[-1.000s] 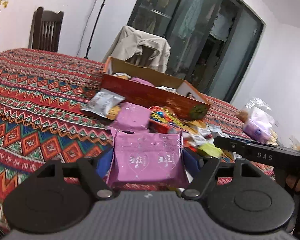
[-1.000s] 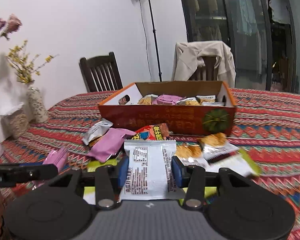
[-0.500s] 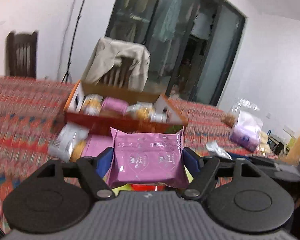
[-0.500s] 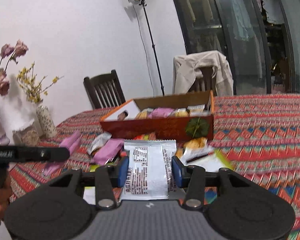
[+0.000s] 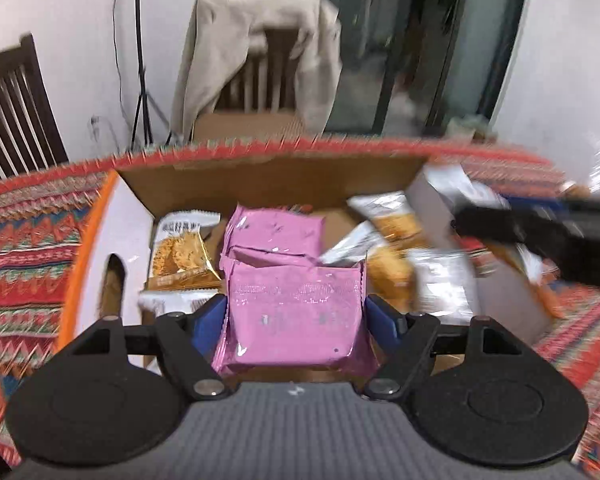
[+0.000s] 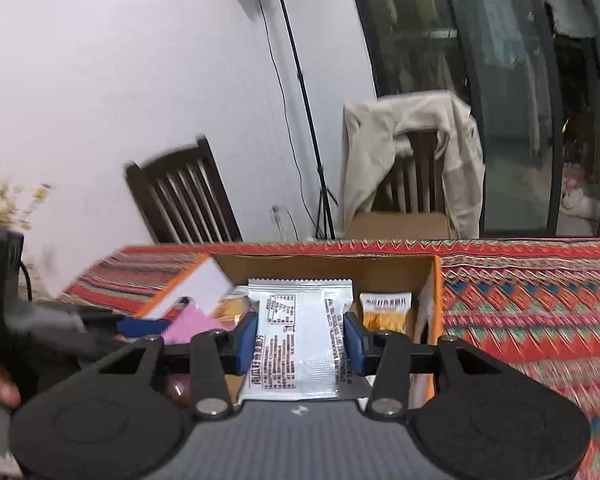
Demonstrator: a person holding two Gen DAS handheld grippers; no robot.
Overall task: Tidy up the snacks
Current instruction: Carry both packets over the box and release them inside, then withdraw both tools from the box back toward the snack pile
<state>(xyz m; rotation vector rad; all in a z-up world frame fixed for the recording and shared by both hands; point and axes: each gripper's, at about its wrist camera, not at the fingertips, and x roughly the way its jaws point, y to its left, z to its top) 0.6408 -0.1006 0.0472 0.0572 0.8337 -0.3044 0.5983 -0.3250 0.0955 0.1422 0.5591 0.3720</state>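
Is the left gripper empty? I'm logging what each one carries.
No, the left gripper is shut on a pink snack packet above the cardboard box.

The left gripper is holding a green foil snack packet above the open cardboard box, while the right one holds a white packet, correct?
Not quite. The foil snack packet in the left gripper is pink, not green, as the left wrist view shows. The rest stands: it hangs above the open cardboard box, and the right gripper holds a white packet.

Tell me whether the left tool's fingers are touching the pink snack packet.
Touching. The left wrist view shows both blue fingers pressed against the sides of the pink snack packet, with no gap on either side.
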